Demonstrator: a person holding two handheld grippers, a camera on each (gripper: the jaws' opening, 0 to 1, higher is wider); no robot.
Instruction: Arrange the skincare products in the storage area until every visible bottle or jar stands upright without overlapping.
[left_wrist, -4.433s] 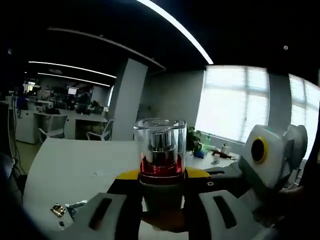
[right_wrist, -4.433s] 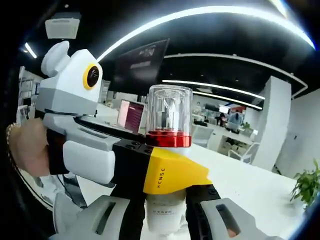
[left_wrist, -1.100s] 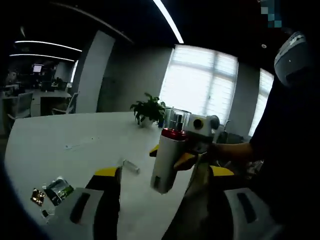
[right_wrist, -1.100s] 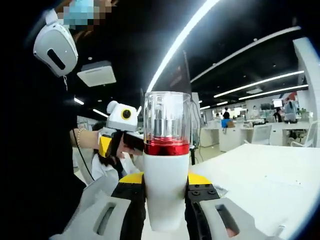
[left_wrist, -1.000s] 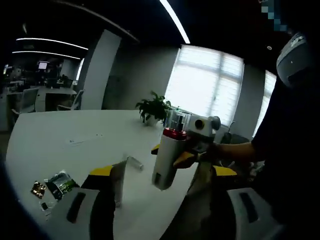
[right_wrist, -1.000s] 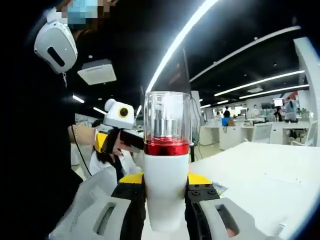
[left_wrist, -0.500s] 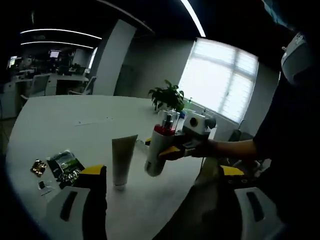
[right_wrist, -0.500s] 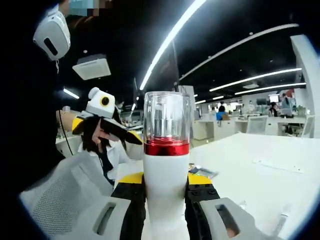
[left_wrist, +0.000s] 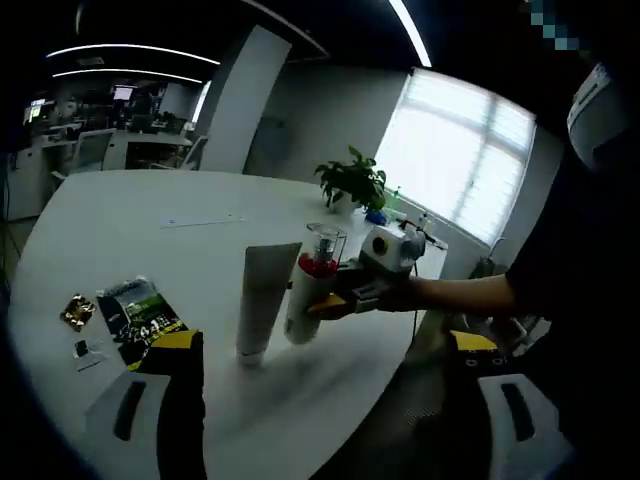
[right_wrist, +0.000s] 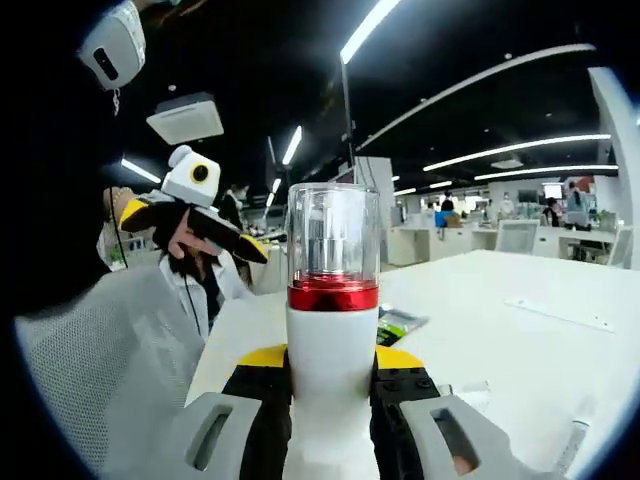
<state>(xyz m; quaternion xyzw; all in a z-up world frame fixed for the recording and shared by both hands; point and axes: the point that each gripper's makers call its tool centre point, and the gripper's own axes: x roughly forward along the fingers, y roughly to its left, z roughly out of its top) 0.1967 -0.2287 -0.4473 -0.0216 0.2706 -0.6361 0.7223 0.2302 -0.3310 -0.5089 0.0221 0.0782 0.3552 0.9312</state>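
Note:
A white pump bottle (left_wrist: 306, 297) with a red collar and clear cap hangs slightly tilted just over the white table (left_wrist: 120, 240). My right gripper (left_wrist: 350, 290) is shut on it, coming in from the right in a person's hand. Right beside the bottle, to its left, a white tube (left_wrist: 261, 300) stands on its cap. In the right gripper view the bottle (right_wrist: 333, 300) rises upright between the yellow-tipped jaws of my right gripper (right_wrist: 333, 366). My left gripper (left_wrist: 325, 342) is wide open and holds nothing; it also shows at the left, my left gripper (right_wrist: 190, 222), held in a hand.
A green sachet (left_wrist: 142, 315) and small packets (left_wrist: 77, 311) lie at the table's near left. A potted plant (left_wrist: 352, 182) and small bottles stand at the far edge. A sheet of paper (left_wrist: 204, 219) lies mid-table. A mesh chair back (right_wrist: 95, 380) is close by.
Earlier both grippers held the bottle; the left one has let go and drawn back. The right gripper has carried the bottle down beside the standing tube.

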